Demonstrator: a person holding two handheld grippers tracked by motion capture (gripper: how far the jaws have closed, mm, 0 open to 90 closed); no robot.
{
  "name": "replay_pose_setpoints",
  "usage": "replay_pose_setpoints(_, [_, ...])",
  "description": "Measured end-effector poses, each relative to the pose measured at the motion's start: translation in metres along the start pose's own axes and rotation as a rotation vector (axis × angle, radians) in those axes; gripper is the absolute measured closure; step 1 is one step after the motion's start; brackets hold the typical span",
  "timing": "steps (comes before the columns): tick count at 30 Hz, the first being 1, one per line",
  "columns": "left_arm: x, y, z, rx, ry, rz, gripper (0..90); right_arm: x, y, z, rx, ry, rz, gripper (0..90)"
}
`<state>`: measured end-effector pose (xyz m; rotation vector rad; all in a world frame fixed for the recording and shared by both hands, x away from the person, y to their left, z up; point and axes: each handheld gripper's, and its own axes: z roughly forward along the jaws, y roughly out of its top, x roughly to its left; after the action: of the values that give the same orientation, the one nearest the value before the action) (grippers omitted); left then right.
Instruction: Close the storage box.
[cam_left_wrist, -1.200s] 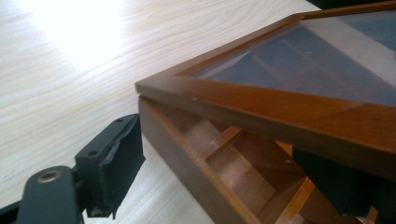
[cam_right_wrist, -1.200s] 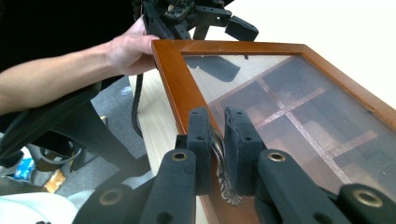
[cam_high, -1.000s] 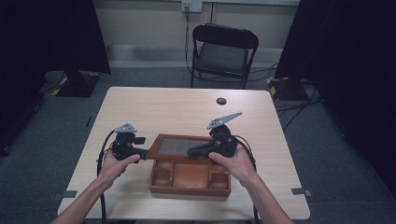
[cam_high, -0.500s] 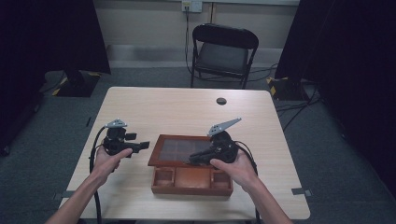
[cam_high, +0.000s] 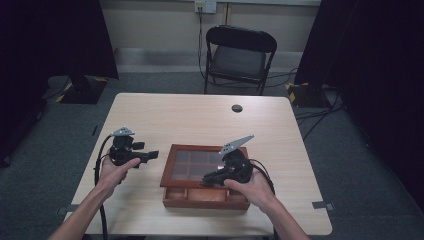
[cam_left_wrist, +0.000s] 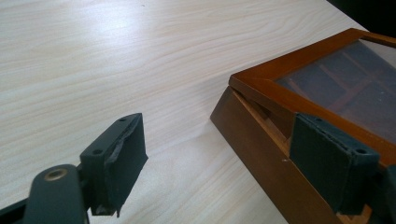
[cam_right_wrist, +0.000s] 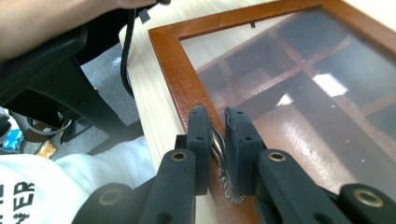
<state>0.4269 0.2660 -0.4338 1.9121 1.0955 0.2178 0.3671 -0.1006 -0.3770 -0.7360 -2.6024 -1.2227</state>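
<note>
A brown wooden box (cam_high: 200, 199) with several compartments stands near the table's front edge. Its glass-paned lid (cam_high: 192, 161) lies tilted over the back part, leaving the front row of compartments uncovered. My right gripper (cam_high: 207, 180) points left over the box, shut on a small silver metal catch (cam_right_wrist: 217, 144) at the lid's front rim (cam_right_wrist: 175, 79). To the box's left hovers my left gripper (cam_high: 151, 155), open with only bare table between its pads (cam_left_wrist: 125, 154). In the left gripper view the box's corner (cam_left_wrist: 243, 126) shows a narrow gap under the lid.
A small black round thing (cam_high: 237, 108) lies at the table's far side. A black folding chair (cam_high: 239, 55) stands behind the table (cam_high: 165, 115). Light wood stretches left of the box. The person's white garment (cam_right_wrist: 70, 186) is just below the table's near edge.
My left gripper has drawn back to the left, away from the box's side. My right gripper has sunk a little with the lid's front rim.
</note>
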Motion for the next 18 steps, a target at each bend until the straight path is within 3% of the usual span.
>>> replay_pose_setpoints(15, [-0.003,-0.001,0.003,0.025,-0.01,0.018,18.5,-0.004,-0.02,0.019,0.077,0.004,0.014,81.6])
replay_pose_setpoints(18, [-0.004,-0.001,0.003,0.023,-0.007,0.015,18.5,-0.003,-0.022,0.021,0.078,-0.006,-0.008,81.7])
